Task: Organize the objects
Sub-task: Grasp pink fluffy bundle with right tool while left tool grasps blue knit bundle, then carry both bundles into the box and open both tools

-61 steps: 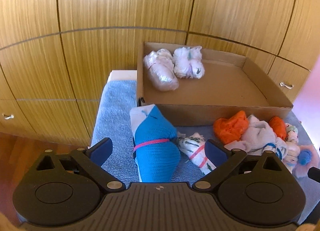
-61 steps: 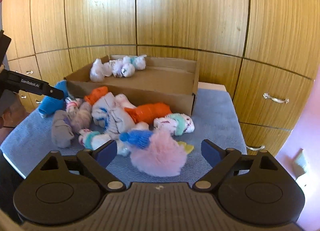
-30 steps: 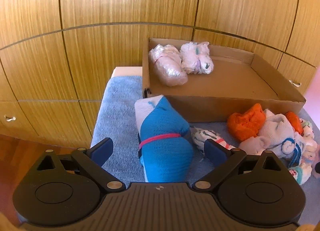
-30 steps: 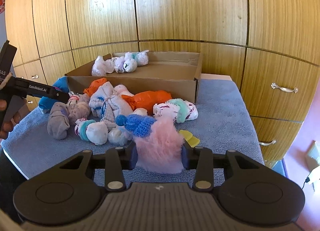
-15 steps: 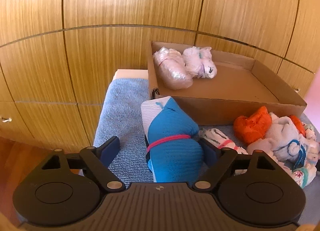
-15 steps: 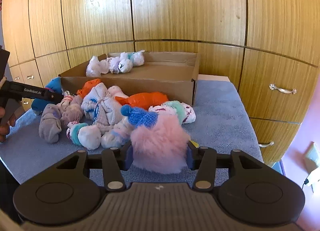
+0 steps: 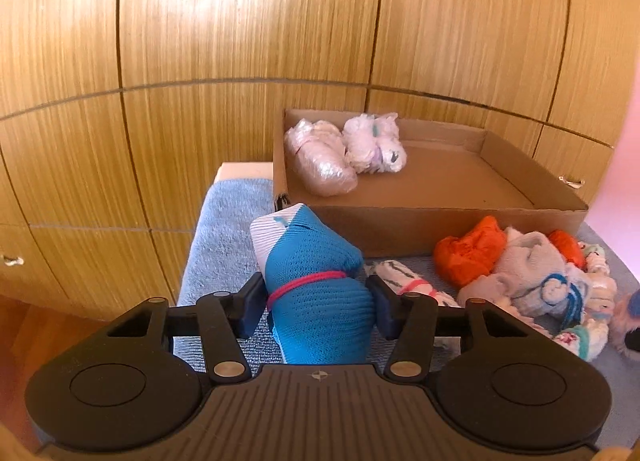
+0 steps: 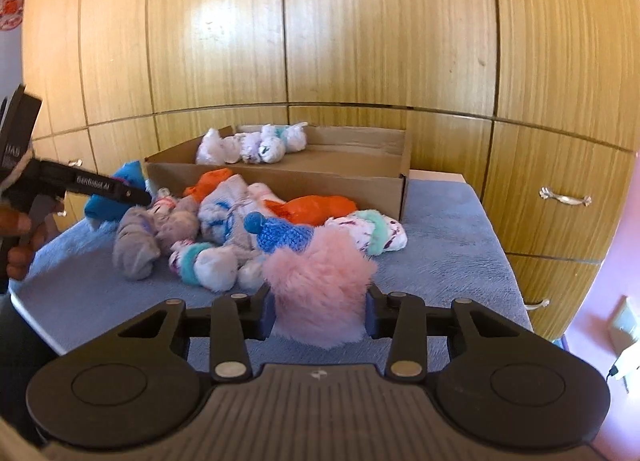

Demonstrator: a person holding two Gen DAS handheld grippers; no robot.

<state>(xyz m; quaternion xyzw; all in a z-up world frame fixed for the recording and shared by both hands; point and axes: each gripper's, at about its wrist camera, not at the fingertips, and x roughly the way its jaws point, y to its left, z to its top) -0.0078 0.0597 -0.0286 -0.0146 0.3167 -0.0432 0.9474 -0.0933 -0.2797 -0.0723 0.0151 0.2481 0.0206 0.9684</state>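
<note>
Left tongs (image 7: pixel 316 303) just closed onto blue roll (image 7: pixel 316 285), pads pressing both flanks below its pink band, so lifting without unrolling looks likely. Right tongs (image 8: pixel 320 311) clamped on pink puff (image 8: pixel 318 285), squeezing fluff at the base for a firm hold, jaws lately narrowing a little. Both bundles at the tongs' tips, low over the blue towel (image 8: pixel 440 229) on the table. Box (image 7: pixel 440 233) just ahead of both tongs, two wrapped rolls (image 7: pixel 320 159) tucked into its far left corner, presumably leaving floor free for more. Loose pile (image 8: pixel 224 221) between tongs and box, not yet sorted.
</note>
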